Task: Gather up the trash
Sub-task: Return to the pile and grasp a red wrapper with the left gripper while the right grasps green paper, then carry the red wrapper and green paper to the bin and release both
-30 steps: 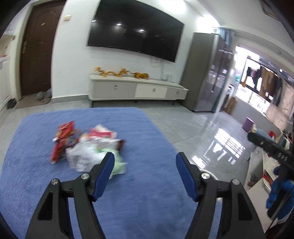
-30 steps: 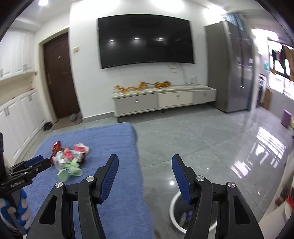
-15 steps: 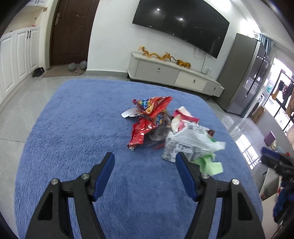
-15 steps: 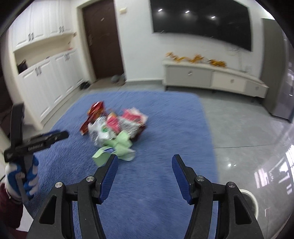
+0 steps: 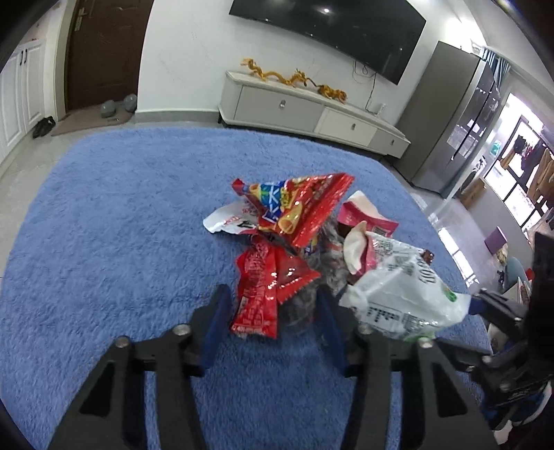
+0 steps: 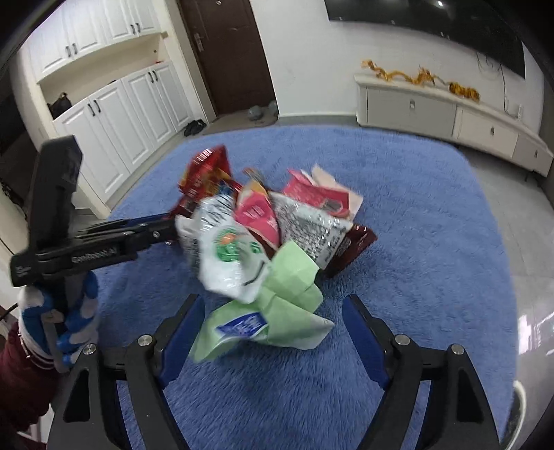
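Note:
A pile of snack wrappers lies on the blue rug (image 5: 104,225). In the left wrist view my left gripper (image 5: 273,311) is open, its fingers on either side of a small red wrapper (image 5: 263,287). A bigger red chip bag (image 5: 297,204) and a white plastic bag (image 5: 398,287) lie behind and to the right. In the right wrist view my right gripper (image 6: 273,325) is open around a crumpled green wrapper (image 6: 277,308), with the white bag (image 6: 228,256) just beyond. The left gripper (image 6: 162,232) reaches into the pile from the left.
A white TV cabinet (image 5: 311,110) stands along the far wall under a black TV (image 5: 329,20). A brown door (image 6: 225,55) and white cupboards (image 6: 114,104) are at the left. A grey fridge (image 5: 450,121) stands at the right. A white bin rim (image 6: 519,408) shows at lower right.
Both grippers have moved forward and down to the pile. The left fingers now flank the small red wrapper; the right fingers flank the green wrapper. Both stay open.

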`<state>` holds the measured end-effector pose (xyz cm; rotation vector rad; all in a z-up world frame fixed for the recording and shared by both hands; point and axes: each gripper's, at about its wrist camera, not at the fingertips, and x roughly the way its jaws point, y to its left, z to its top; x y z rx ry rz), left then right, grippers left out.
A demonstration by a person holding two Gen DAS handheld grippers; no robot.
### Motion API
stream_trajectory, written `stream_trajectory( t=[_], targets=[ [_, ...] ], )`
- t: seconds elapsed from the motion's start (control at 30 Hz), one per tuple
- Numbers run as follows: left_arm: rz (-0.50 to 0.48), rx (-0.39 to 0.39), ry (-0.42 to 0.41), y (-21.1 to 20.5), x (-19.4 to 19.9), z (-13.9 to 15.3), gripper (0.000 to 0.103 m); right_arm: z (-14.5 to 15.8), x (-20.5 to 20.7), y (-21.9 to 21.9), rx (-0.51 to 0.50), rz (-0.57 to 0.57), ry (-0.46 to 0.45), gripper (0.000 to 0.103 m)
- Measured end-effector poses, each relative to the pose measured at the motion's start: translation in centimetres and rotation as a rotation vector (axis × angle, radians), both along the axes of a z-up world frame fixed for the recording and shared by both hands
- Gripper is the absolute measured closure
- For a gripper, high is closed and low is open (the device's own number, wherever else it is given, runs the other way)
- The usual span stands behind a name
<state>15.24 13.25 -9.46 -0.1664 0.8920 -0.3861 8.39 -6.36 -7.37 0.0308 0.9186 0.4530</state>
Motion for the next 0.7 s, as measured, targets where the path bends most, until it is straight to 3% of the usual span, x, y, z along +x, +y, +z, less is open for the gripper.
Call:
stream_trajectory(
  t=[0.03,0.1,0.2,0.47,0.7],
  targets=[
    [-0.003,-0.001,0.007,0.0,0.1,-0.2,0.066,-0.5,0.3,-0.1,0.020,0.005,0.014,0.023],
    [-0.007,-0.003,0.013,0.0,0.1,-0.6,0.082,-0.9,0.3,-0.1,0.038,0.007,0.022,0.023],
    [-0.001,-0.027,0.023,0.5,-0.3,-0.7,0.087,-0.9,-0.3,-0.7,0.047,0.015,0.039,0.028],
    [0.017,-0.041,0.010,1.5,-3.3,-0.2,0.091,-0.6,-3.0,-1.9,0.031,0.048,0.051,0.047],
    [0.044,-0.059,-0.054,3.0,-7.7,2.2,0.091,0.5,-5.5,-1.4,0.026,0.090,-0.001,0.053]
  ],
)
